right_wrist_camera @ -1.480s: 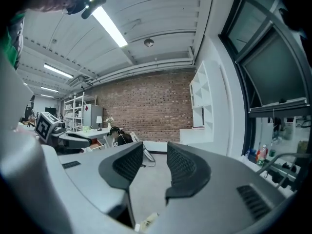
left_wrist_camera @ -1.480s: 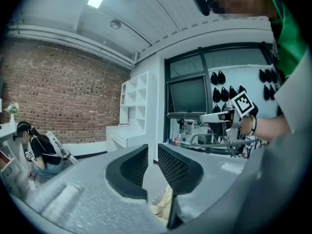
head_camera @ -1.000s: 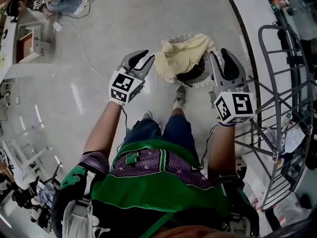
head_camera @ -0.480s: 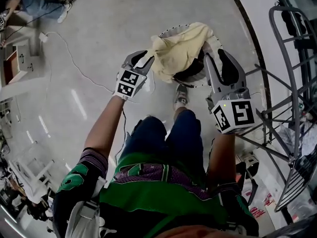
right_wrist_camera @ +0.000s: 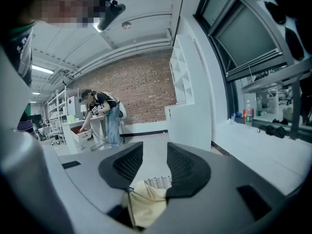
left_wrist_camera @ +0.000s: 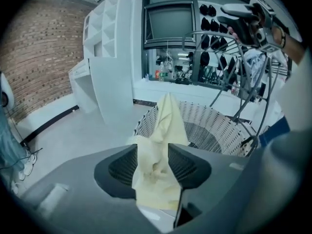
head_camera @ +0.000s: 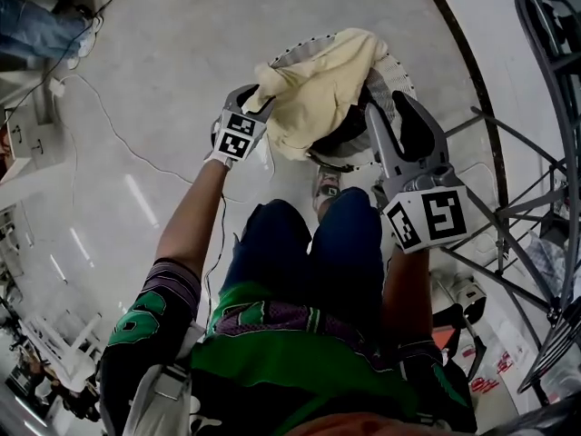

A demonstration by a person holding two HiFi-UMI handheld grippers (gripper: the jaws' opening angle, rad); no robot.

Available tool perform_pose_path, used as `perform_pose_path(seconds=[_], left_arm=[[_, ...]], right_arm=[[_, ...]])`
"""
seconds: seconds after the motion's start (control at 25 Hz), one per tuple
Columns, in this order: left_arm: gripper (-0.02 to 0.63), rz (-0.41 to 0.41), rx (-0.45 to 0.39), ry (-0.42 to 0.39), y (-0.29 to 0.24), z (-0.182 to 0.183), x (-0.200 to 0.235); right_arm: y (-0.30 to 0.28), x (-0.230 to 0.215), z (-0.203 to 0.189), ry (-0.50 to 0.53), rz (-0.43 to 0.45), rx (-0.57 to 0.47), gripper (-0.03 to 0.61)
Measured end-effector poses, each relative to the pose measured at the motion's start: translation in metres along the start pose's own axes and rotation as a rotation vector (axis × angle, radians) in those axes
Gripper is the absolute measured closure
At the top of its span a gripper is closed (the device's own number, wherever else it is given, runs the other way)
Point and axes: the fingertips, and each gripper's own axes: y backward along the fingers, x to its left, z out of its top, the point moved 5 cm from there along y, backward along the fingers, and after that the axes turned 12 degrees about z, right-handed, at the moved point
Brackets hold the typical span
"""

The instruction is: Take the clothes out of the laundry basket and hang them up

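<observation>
Both forearms reach forward and down in front of the knees. The left arm (head_camera: 191, 230) is stretched nearly straight. The right arm (head_camera: 404, 289) stays closer to the body.

Left gripper (head_camera: 247, 107): angled steeply down at the near left rim of the laundry basket (head_camera: 397, 64). Its jaws have just been opening and stand wide. A bunch of the yellow cloth (head_camera: 318, 89) lies loose in the gap between them. From the head view its tips are lost under the fabric.

Right gripper (head_camera: 390, 107): held nearly level over the basket's right side, jaws apart with nothing between the pads. In the right gripper view only floor shows through the gap. A corner of the cloth and a bit of basket weave sit below the jaws.

Cloth: draped over the basket. Its long axis runs from the far right rim down to the near left, ending at the left gripper. In the left gripper view it rises from the jaws as a narrow ridge towards the basket.

What kind of garment it is cannot be told. The cloth covers most of the basket's inside, and the rest is dark.

The metal drying rack (left_wrist_camera: 209, 32) stands just beyond the basket on the right and is cut off by the frame edge. Far back, a person (right_wrist_camera: 105, 116) bends over a desk by a brick wall (right_wrist_camera: 146, 91).
</observation>
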Motion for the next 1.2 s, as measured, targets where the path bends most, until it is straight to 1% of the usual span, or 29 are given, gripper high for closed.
perform_pose_path(seconds=[0.16, 0.32, 0.36, 0.44, 0.52, 0.64, 0.68, 0.88, 1.12, 1.2], left_arm=[[0.402, 0.035, 0.058, -0.025, -0.031, -0.022, 0.001], [0.402, 0.088, 0.081, -0.015, -0.046, -0.027, 0.002], [0.415, 0.103, 0.082, -0.014, -0.047, -0.026, 0.003], [0.466, 0.130, 0.092, -0.021, -0.049, -0.025, 0.007], [0.487, 0.144, 0.109, -0.021, -0.047, -0.024, 0.009], [0.586, 0.158, 0.105, -0.015, -0.038, -0.015, 0.014], [0.586, 0.156, 0.100, -0.014, -0.034, -0.010, 0.015], [0.588, 0.124, 0.070, 0.001, 0.000, 0.023, 0.016], [0.589, 0.097, 0.054, 0.014, 0.064, 0.075, 0.023], [0.589, 0.093, 0.030, 0.013, 0.087, 0.095, 0.025]], right_arm=[[-0.004, -0.005, -0.018, -0.022, 0.002, 0.001, 0.439], [-0.001, -0.010, -0.025, -0.025, 0.003, 0.005, 0.439], [0.000, -0.012, -0.026, -0.026, 0.003, 0.006, 0.439], [0.001, -0.014, -0.026, -0.031, 0.000, 0.006, 0.439], [0.003, -0.016, -0.024, -0.035, -0.005, 0.006, 0.439], [0.007, -0.016, -0.018, -0.037, -0.009, 0.011, 0.439], [0.008, -0.014, -0.015, -0.039, -0.009, 0.014, 0.440], [0.020, -0.004, 0.016, -0.051, -0.014, 0.021, 0.439], [0.042, 0.025, 0.080, -0.049, -0.023, 0.023, 0.439], [0.052, 0.035, 0.101, -0.047, -0.025, 0.022, 0.439]])
